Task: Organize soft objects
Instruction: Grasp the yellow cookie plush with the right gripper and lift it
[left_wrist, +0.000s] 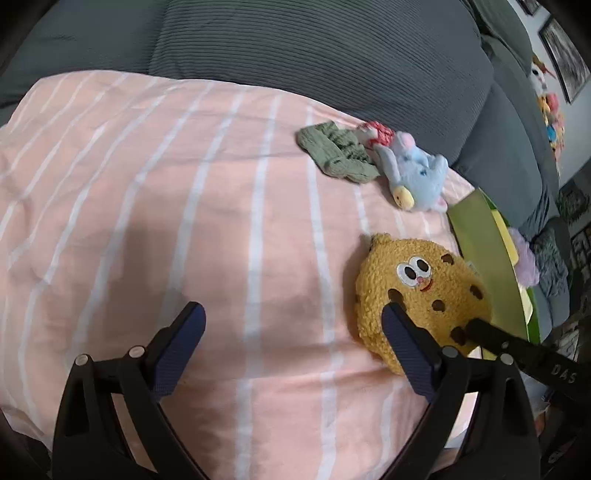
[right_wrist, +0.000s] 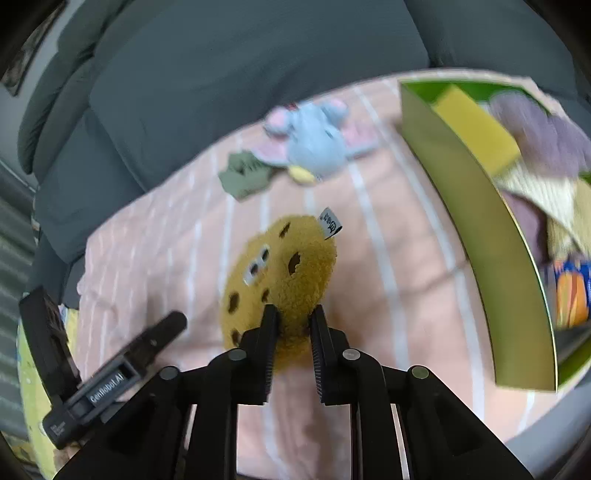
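Note:
A brown cookie plush (left_wrist: 424, 291) with a face lies on the pink striped cloth (left_wrist: 184, 221). My right gripper (right_wrist: 293, 317) is shut on the near edge of the cookie plush (right_wrist: 284, 273); one of its fingers (left_wrist: 491, 336) shows in the left wrist view. My left gripper (left_wrist: 291, 321) is open and empty over the cloth, just left of the plush. A blue plush toy (left_wrist: 417, 173) and a green sock (left_wrist: 336, 151) lie further back. A green box (right_wrist: 476, 221) stands to the right with soft items in it.
The cloth covers a grey sofa seat with grey back cushions (left_wrist: 314, 48) behind. The green box (left_wrist: 491, 258) holds a yellow sponge (right_wrist: 476, 125) and a purple plush (right_wrist: 546, 140). My left gripper (right_wrist: 110, 369) shows at the lower left of the right wrist view.

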